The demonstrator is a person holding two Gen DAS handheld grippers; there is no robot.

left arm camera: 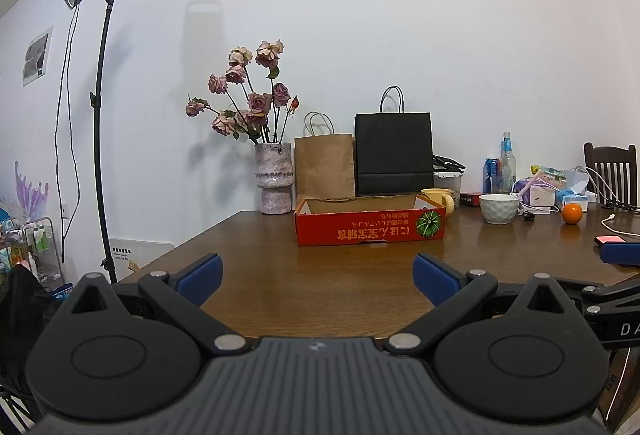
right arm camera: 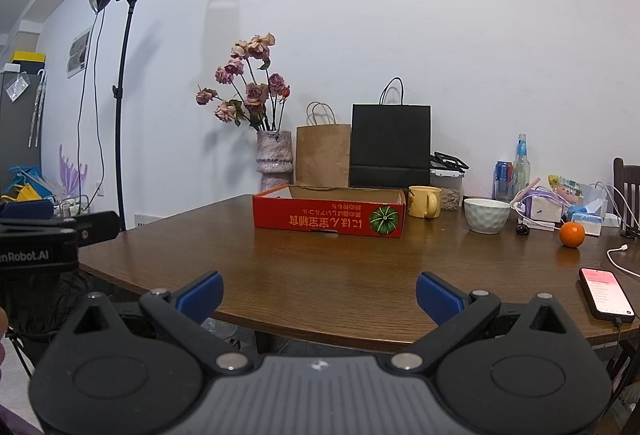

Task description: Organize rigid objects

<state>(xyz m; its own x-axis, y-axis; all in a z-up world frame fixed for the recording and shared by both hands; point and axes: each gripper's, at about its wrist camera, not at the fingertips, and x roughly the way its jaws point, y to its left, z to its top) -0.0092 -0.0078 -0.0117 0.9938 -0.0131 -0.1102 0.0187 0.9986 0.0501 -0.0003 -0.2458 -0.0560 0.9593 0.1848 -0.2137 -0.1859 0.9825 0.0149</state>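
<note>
A shallow red cardboard box (left arm camera: 370, 229) (right arm camera: 328, 221) stands open at the middle of the brown table (left arm camera: 320, 275) (right arm camera: 320, 267). Right of it are a yellow mug (left arm camera: 440, 199) (right arm camera: 424, 201), a white bowl (left arm camera: 499, 208) (right arm camera: 486, 215) and an orange (left arm camera: 572, 213) (right arm camera: 572, 234). My left gripper (left arm camera: 318, 277) is open and empty over the table's near edge. My right gripper (right arm camera: 319, 295) is open and empty, also at the near edge. The right gripper's blue finger (left arm camera: 618, 253) shows at the left wrist view's right side.
A vase of dried roses (left arm camera: 274, 181) (right arm camera: 274, 163), a brown bag (left arm camera: 325, 165) and a black bag (left arm camera: 394, 153) stand behind the box. Bottles, a can and clutter (right arm camera: 540, 195) fill the far right. A lit phone (right arm camera: 607, 293) with cable lies right. A lamp stand (left arm camera: 102, 115) is left.
</note>
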